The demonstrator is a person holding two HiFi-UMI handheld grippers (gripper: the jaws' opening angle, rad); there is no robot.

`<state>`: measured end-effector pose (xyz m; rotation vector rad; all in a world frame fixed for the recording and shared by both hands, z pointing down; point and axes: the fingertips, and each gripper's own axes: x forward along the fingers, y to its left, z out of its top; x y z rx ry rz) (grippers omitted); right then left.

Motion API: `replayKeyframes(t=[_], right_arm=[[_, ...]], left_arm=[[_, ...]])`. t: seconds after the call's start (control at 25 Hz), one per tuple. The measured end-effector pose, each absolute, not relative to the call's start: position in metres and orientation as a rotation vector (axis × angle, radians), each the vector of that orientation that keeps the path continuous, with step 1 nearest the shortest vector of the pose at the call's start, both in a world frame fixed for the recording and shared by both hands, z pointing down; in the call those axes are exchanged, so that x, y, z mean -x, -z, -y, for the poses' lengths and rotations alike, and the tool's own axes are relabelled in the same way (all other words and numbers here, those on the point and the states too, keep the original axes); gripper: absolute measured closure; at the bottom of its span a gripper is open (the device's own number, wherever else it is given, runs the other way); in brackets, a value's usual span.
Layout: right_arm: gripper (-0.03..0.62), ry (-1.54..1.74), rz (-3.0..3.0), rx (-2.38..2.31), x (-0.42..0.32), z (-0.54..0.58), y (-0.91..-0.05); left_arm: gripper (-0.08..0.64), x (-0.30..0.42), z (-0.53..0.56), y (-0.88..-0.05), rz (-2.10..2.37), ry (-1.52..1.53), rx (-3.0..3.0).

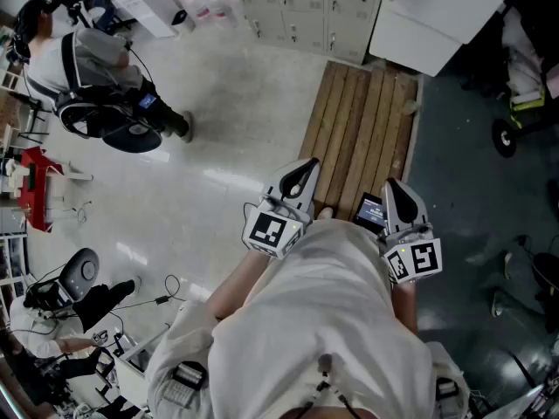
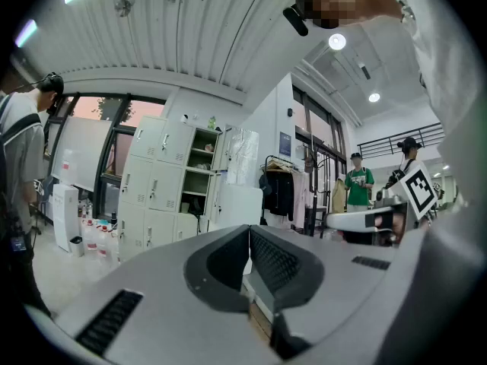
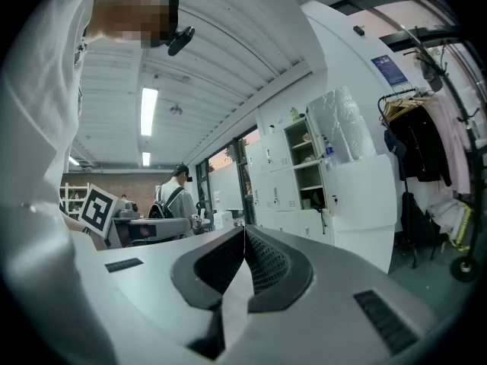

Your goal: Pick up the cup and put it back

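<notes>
No cup shows in any view. In the head view my left gripper (image 1: 302, 178) and right gripper (image 1: 394, 192) are held level in front of the person's white-shirted chest, side by side, tips over the near end of a wooden pallet (image 1: 362, 116). In the left gripper view the left gripper (image 2: 249, 240) has its jaws shut together with nothing between them. In the right gripper view the right gripper (image 3: 243, 239) is likewise shut and empty. Each gripper view catches the other gripper's marker cube (image 2: 421, 190) (image 3: 97, 207) off to the side.
A white table (image 1: 437, 11) stands beyond the pallet, with pale lockers (image 1: 293, 7) along the far wall. A person with a backpack (image 1: 96, 81) stands at the upper left and another sits at the lower left (image 1: 65, 312). A wheeled cart (image 1: 511, 129) stands on the dark floor to the right.
</notes>
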<state>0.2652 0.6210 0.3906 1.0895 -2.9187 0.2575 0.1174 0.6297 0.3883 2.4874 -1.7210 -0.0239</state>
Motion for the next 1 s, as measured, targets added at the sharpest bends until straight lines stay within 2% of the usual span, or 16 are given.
replayKeyframes(t=[0.72, 1.0], right_arm=[[0.567, -0.324, 2.889, -1.065, -0.260, -0.611, -0.401], [0.566, -0.329, 2.901, -1.078, -0.237, -0.584, -0.401]], left_arm=[[0.552, -0.115, -0.617, -0.395, 1.695, 0.003, -2.457], [0.552, -0.089, -0.593, -0.403, 1.691, -0.002, -2.442]])
